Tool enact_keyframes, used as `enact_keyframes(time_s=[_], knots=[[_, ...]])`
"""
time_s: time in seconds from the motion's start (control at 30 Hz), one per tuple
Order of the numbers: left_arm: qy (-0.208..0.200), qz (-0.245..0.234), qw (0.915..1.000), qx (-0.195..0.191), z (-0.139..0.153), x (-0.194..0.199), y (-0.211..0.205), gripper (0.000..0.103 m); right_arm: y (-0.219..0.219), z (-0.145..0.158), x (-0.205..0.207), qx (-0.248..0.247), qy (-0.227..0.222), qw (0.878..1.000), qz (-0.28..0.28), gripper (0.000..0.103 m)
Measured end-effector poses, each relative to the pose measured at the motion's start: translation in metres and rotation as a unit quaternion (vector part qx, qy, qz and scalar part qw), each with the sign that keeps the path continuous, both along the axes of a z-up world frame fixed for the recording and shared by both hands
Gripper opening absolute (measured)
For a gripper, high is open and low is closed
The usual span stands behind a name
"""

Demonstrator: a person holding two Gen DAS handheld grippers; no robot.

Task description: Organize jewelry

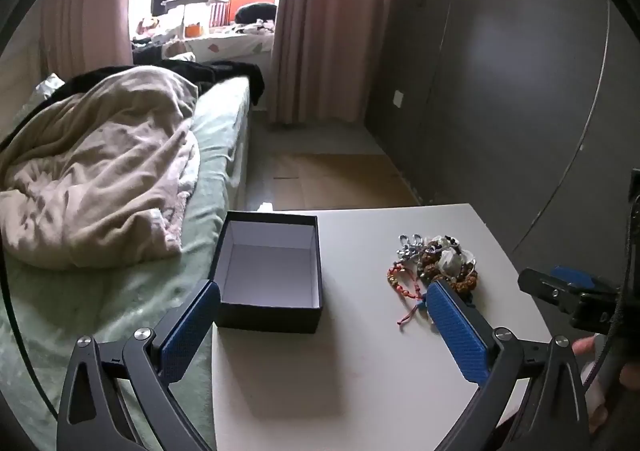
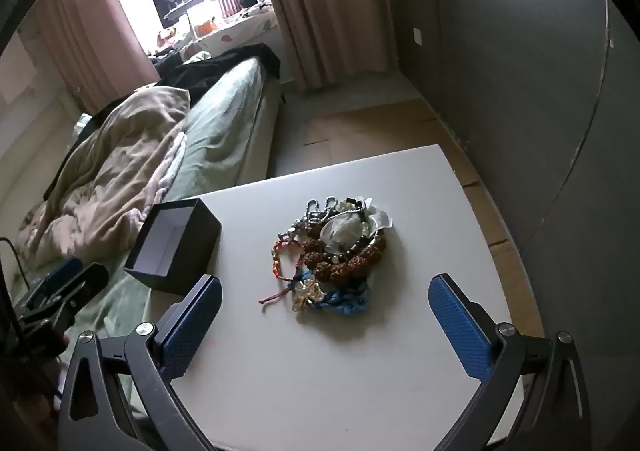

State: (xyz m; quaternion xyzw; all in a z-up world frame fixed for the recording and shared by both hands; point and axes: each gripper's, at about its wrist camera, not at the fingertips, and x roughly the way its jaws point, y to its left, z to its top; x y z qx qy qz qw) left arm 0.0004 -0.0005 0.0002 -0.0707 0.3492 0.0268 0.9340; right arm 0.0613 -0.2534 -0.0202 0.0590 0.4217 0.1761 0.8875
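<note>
A pile of jewelry [image 2: 338,251] lies on the white table [image 2: 320,371]: brown bead bracelets, pearls, a red cord bracelet, a blue cord piece and silver clasps. It also shows in the left wrist view [image 1: 436,263]. An open black box [image 1: 270,271] with a white, empty inside stands at the table's left edge; it also shows in the right wrist view [image 2: 174,247]. My left gripper [image 1: 324,315] is open above the table, between box and pile. My right gripper [image 2: 326,311] is open, just in front of the pile, holding nothing.
A bed [image 1: 120,179] with a beige blanket and green sheet touches the table's left side. A grey wall [image 1: 500,91] stands to the right. Wooden floor [image 1: 332,179] lies beyond the table's far edge. The other gripper shows at the right edge of the left wrist view [image 1: 568,291].
</note>
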Motion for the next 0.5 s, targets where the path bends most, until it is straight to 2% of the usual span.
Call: enact_keyframes(time_s=[0.1, 0.13, 0.17, 0.5], knots=[[0.002, -0.004, 1.0, -0.001, -0.0016, 0.0034, -0.0011, 0.102, 0.0034, 0.0002, -0.0022, -0.008, 0.003, 1.0, 0.003, 0.103], [0.006, -0.005, 0.9999, -0.014, -0.0003, 0.0043, 0.0074, 0.102, 0.0041, 0.0003, -0.0025, -0.006, 0.003, 1.0, 0.004, 0.103], [0.007, -0.002, 1.0, -0.001, -0.0013, 0.0051, -0.0009, 0.102, 0.0048, 0.0003, -0.0027, -0.003, 0.004, 1.0, 0.005, 0.103], [-0.003, -0.007, 0.9999, -0.006, -0.0017, 0.0046, -0.0013, 0.102, 0.0016, -0.0008, 0.0017, -0.001, 0.001, 1.0, 0.001, 0.103]])
